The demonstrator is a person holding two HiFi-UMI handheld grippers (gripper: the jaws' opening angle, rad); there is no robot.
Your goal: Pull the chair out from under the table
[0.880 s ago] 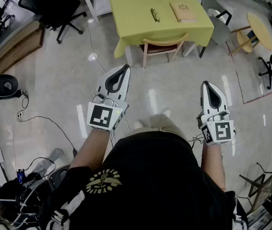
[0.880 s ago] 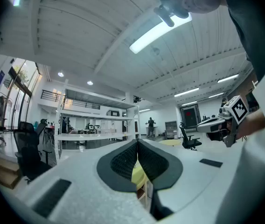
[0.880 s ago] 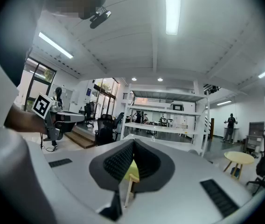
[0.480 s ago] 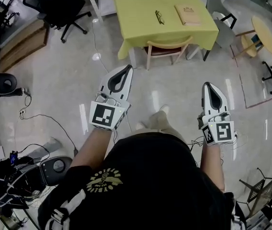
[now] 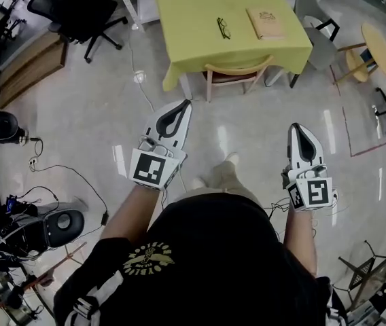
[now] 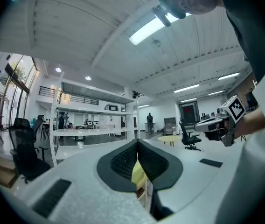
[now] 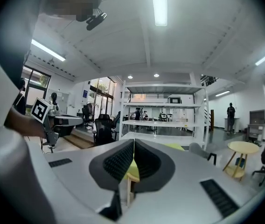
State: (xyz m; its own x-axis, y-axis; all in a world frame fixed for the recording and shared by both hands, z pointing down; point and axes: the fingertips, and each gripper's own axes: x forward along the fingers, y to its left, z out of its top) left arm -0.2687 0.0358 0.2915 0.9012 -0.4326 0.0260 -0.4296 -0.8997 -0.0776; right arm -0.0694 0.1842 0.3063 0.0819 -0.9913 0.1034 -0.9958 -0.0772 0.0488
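Observation:
A wooden chair point(image 5: 237, 70) is tucked under the near side of a table with a yellow cloth point(image 5: 193, 12); only its curved backrest and legs show. My left gripper point(image 5: 187, 102) is held out over the floor short of the chair, shut and empty. My right gripper point(image 5: 295, 125) hangs further right and nearer to me, also shut with nothing in it. In the left gripper view the jaws point(image 6: 137, 146) meet, with a sliver of yellow cloth point(image 6: 138, 174) beyond them. In the right gripper view the shut jaws point(image 7: 133, 143) point at a pale chair leg point(image 7: 128, 190).
Glasses point(image 5: 223, 27) and a tan book point(image 5: 266, 22) lie on the cloth. A grey chair point(image 5: 313, 26) stands right of the table, a round wooden table point(image 5: 380, 46) beyond it. A black office chair point(image 5: 71, 9) is at the far left. Cables point(image 5: 77, 175) trail over the floor.
The floor clutter at the lower left has shifted as the person steps forward. Both grippers sit slightly lower in the head view and remain shut.

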